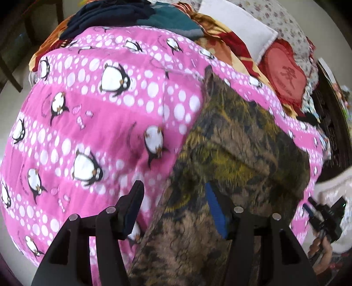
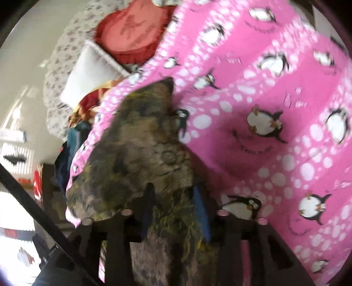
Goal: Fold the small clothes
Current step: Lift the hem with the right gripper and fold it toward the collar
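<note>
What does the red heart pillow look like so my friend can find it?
Start at the big pink penguin blanket covering the bed. Look past its far edge, beside the white pillow. The heart pillow is the only heart-shaped thing there, red with a darker fringe and a symbol in its middle.

So the whole thing happens on a bed covered with a bright pink quilt printed with penguins and white dots (image 1: 92,123). Up at the head end there's a red heart-shaped cushion with a fringed edge (image 1: 283,77), a plain white rectangular pillow (image 1: 237,24) next to it, and a white sheet with a small floral print (image 1: 283,19) behind both. A red-and-gold patterned blanket (image 1: 231,44) lies bunched beside the pillow, with a pile of dark navy and teal fabric (image 1: 132,17) near it. Dark carved wooden headboard (image 1: 330,123) on one side, dark wooden furniture leg (image 1: 11,66) over pale floor on the other. Walls are plain off-white (image 2: 33,55), and there's strong daylight blowing out the lower left of the right wrist view
</note>
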The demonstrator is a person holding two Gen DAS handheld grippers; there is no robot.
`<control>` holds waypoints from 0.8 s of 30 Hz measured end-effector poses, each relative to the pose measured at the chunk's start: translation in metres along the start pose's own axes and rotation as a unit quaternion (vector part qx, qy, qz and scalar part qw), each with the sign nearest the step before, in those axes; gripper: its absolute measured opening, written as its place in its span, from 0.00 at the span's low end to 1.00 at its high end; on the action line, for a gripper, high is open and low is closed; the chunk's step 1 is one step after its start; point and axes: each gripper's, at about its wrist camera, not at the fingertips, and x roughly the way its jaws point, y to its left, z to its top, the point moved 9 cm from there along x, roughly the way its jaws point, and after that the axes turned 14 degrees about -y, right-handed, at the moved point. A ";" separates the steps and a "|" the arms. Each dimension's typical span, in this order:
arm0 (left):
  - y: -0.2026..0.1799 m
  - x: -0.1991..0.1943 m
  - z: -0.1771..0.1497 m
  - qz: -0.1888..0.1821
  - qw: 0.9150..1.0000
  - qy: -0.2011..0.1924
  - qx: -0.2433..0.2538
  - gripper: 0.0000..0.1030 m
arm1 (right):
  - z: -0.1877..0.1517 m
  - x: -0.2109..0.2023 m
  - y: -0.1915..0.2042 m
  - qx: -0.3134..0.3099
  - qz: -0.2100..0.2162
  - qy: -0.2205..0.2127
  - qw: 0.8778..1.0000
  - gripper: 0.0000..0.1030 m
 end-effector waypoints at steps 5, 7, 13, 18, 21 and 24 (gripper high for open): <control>-0.003 -0.005 -0.033 -0.011 0.999 0.030 0.027 0.58 | -0.031 -0.019 0.016 -0.074 -0.004 0.052 0.996 0.42; -0.003 -0.010 -0.053 -0.015 0.998 0.045 0.049 0.58 | -0.047 -0.027 0.010 -0.097 -0.015 0.074 0.992 0.42; 0.022 -0.026 -0.110 -0.041 0.993 0.095 0.047 0.65 | -0.108 -0.076 -0.050 -0.112 -0.053 0.146 0.981 0.54; 0.043 -0.033 -0.159 -0.040 0.989 0.130 0.061 0.67 | -0.144 -0.103 -0.085 -0.141 -0.078 0.175 0.971 0.58; 0.053 -0.035 -0.179 -0.038 0.987 0.140 0.064 0.68 | -0.169 -0.107 -0.098 -0.119 -0.066 0.193 0.972 0.61; 0.058 -0.034 -0.199 -0.047 0.985 0.154 0.065 0.68 | -0.193 -0.103 -0.098 -0.119 -0.047 0.207 0.970 0.61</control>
